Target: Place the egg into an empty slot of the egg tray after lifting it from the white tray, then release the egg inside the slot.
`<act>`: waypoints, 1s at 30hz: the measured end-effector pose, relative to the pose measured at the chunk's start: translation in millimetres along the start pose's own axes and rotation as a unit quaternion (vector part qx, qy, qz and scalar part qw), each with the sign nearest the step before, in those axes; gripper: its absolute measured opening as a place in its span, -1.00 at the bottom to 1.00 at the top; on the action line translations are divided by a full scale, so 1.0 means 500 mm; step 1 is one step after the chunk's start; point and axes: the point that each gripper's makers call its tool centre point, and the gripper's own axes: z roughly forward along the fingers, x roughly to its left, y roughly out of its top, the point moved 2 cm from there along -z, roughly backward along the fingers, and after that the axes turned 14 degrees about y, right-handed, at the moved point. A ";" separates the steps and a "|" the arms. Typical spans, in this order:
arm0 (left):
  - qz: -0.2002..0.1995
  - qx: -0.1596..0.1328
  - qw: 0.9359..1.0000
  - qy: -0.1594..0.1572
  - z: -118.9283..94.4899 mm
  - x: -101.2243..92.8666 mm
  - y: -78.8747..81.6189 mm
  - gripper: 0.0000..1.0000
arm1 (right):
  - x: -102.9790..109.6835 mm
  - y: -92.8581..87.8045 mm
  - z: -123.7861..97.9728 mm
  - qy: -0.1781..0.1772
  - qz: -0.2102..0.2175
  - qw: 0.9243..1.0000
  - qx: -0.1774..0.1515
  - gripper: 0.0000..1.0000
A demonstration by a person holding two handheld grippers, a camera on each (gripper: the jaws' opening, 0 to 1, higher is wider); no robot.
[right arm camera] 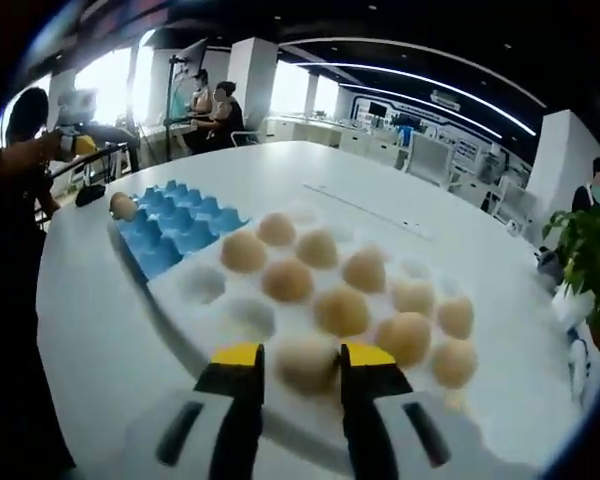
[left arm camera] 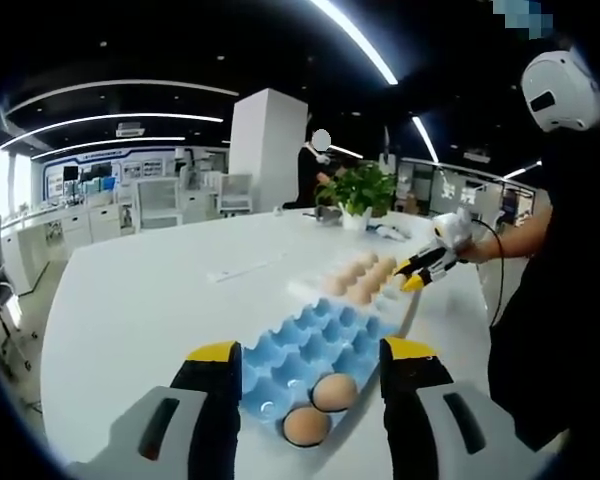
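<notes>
The blue egg tray (left arm camera: pixel 310 345) lies just ahead of my left gripper (left arm camera: pixel 313 372), whose jaws stand wide open over its near end, where two brown eggs (left arm camera: pixel 320 408) sit in slots. Beyond it is the white tray (left arm camera: pixel 315 288) with several eggs. In the right gripper view my right gripper (right arm camera: pixel 303 362) is low over the white tray (right arm camera: pixel 195 290), its jaws closed against the sides of a pale egg (right arm camera: pixel 306 360) in the near row. From the left gripper view, the right gripper (left arm camera: pixel 420 268) hovers at that tray's far side. The blue egg tray (right arm camera: pixel 175 228) lies further left.
A potted plant (left arm camera: pixel 360 190) stands at the table's far end, also seen at the right as the plant (right arm camera: pixel 590 250). A person's dark sleeve and body line the table edge (left arm camera: pixel 460 330). Bare white tabletop (left arm camera: pixel 150 300) spreads to the left of the trays.
</notes>
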 end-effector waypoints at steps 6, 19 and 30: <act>0.001 0.001 1.000 0.005 -0.003 0.005 -0.002 0.14 | -0.005 0.001 0.006 0.016 0.013 0.999 0.032 -0.39; 0.004 -0.002 1.000 0.009 -0.006 0.009 0.004 0.14 | -0.010 -0.001 0.018 0.051 0.042 0.988 0.137 -0.41; 0.008 -0.007 1.000 0.015 -0.010 0.015 0.011 0.13 | -0.008 0.000 0.028 0.106 0.005 0.976 0.188 -0.39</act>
